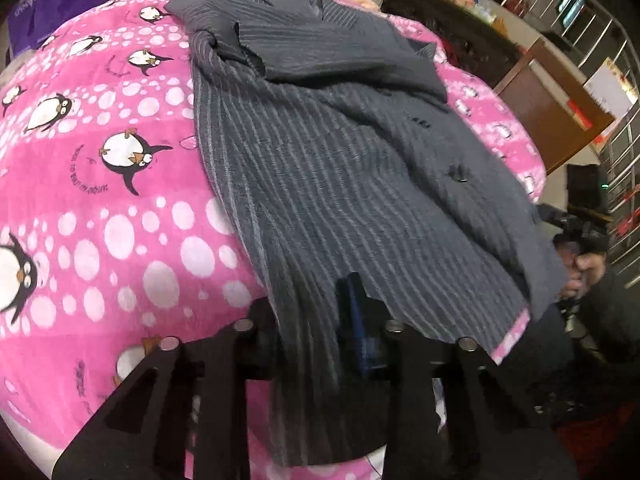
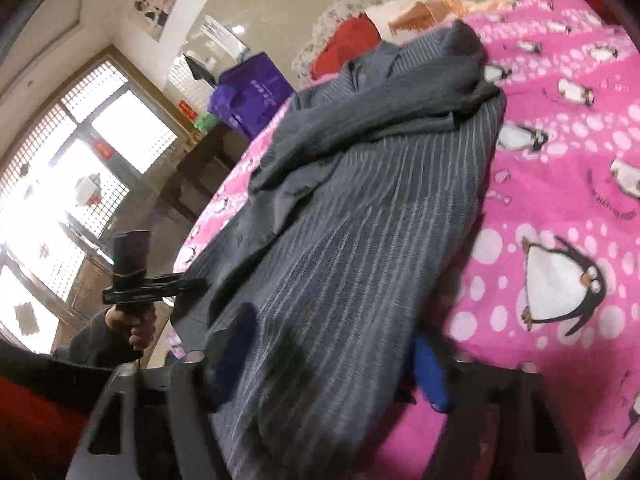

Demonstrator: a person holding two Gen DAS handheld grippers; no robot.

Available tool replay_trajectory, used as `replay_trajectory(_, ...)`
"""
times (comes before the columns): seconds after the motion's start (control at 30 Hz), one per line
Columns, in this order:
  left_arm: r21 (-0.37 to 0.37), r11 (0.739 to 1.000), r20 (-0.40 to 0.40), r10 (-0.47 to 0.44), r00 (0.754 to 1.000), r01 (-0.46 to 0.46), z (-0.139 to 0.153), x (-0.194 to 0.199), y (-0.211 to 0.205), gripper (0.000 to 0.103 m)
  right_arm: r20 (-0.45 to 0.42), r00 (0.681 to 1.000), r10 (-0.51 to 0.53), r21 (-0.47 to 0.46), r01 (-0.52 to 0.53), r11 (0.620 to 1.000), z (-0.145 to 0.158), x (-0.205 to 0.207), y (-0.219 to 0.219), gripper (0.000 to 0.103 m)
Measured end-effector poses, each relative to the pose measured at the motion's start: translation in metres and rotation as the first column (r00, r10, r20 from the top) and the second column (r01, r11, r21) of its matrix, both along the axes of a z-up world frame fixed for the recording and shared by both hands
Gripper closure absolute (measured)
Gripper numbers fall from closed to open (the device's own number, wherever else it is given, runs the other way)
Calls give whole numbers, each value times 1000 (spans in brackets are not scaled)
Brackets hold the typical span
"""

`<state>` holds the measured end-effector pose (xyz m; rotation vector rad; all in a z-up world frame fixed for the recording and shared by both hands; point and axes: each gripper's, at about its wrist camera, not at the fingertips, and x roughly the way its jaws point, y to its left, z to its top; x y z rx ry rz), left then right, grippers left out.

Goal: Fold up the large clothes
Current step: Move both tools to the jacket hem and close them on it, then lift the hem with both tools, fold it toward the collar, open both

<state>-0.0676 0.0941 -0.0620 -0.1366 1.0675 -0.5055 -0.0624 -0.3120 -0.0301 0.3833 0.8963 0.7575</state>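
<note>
A large dark grey pinstriped jacket (image 1: 340, 152) lies spread on a pink penguin-print blanket (image 1: 100, 200). It also shows in the right wrist view (image 2: 360, 220). My left gripper (image 1: 320, 344) is shut on the jacket's near hem, and the cloth drapes down between its fingers. My right gripper (image 2: 328, 364) is shut on the other hem corner, and the cloth hangs over its blue pads (image 2: 430, 376). The left gripper also shows in the right wrist view (image 2: 200, 282), held in a hand at the jacket's edge.
The blanket (image 2: 560, 200) covers a bed. A purple bag (image 2: 252, 92) stands beyond the bed's edge near a bright window (image 2: 60, 200). Red and orange cloths (image 2: 400, 20) lie at the bed's far end. A brown cabinet (image 1: 548, 108) and metal rails (image 1: 616, 80) stand on the other side.
</note>
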Motion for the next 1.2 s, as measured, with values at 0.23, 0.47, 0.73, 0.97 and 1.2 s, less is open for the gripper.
replay_trajectory(0.23,34,999,26,-17,1000,16,-1,5,-9,71,-25,999,-23,18,23,1000,-24,-4,-6,50)
replay_trajectory(0.47,-28,999,-7,16,1000,-16,0,6,-2,71,-33,999,34,53,-33,998,-19,-6,0,26)
replay_trajectory(0.73,8,1000,51,18,999,-19,18,-1,-8,95,100,995,0,32,-3,999,11,-22,-10,64)
replay_trajectory(0.97,10,999,24,50,998,-51,4,4,-10,85,-3,1000,22,70,-22,997,-14,-13,-7,65)
replay_trajectory(1.2,-43,993,137,117,984,-112,34,-30,0,99,124,991,41,62,-49,997,26,-28,-7,95)
